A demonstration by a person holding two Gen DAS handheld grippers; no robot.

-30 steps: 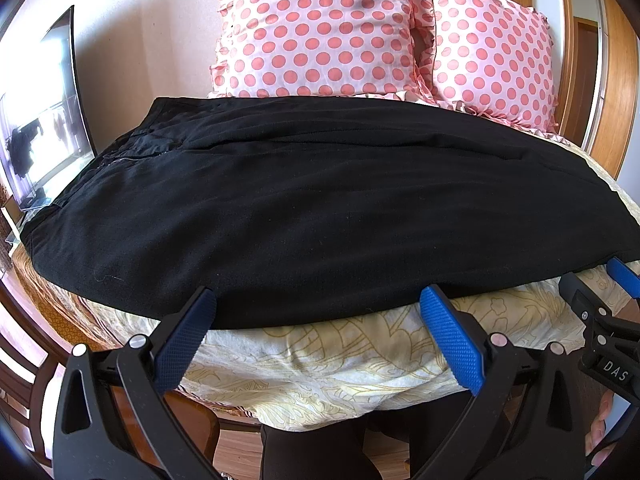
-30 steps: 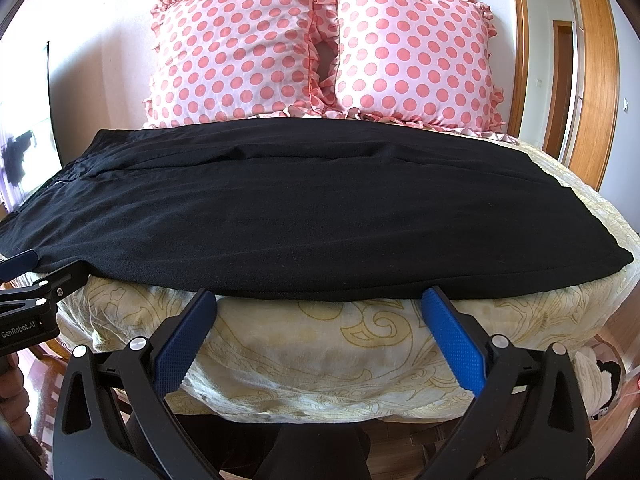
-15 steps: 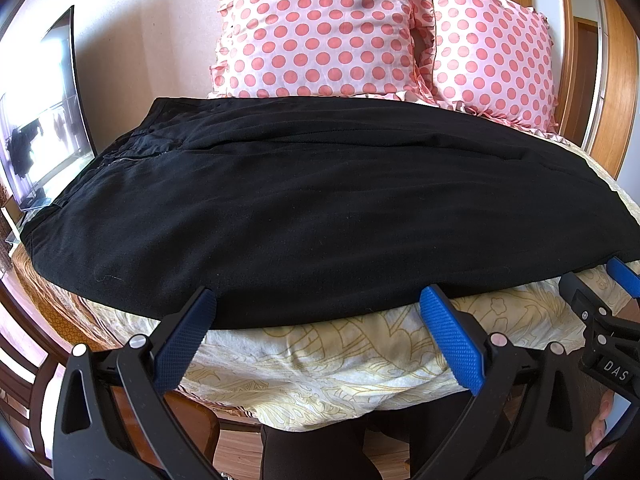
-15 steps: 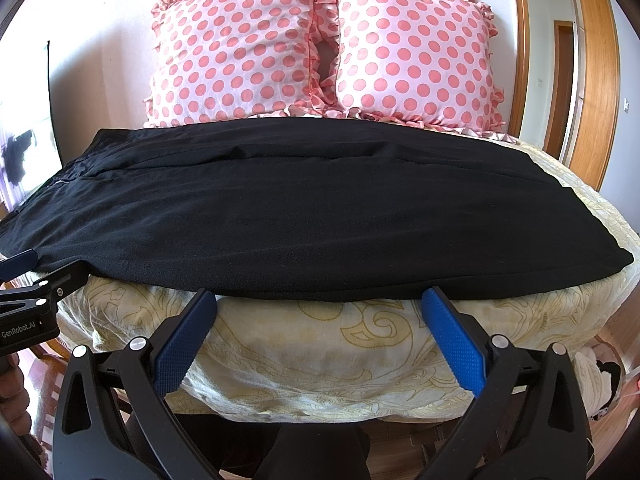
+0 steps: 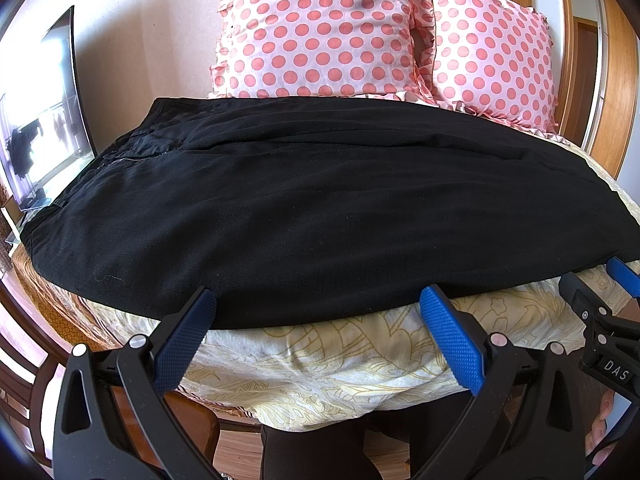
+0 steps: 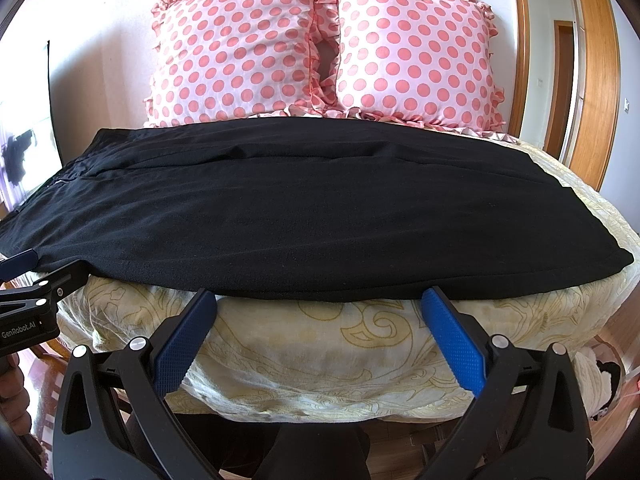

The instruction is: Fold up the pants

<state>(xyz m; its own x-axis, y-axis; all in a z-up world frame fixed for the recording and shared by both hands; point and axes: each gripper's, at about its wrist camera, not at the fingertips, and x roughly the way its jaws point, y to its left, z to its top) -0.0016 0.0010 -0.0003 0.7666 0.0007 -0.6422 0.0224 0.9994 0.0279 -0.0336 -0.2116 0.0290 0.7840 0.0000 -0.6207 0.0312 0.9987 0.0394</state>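
With my left gripper (image 5: 316, 312) and right gripper (image 6: 320, 312) both wide open and empty, I judge the black pants (image 5: 300, 216), flat across the bed (image 6: 320, 344), soft, limp, best pinched at the near edge.

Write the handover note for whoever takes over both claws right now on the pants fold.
Left claw: open, empty, poised at the near edge of the pants, towards the waist end.
Right claw: open, empty, at the same near edge, further towards the leg-hem end.
Pants: black, spread flat across the bed, waistband at the left, hems at the right, pillows beyond the far edge.
Done: the pants look laid out and smoothed.
Left: no cross fold is visible yet. A likely next step is to grip the near edge and begin folding.
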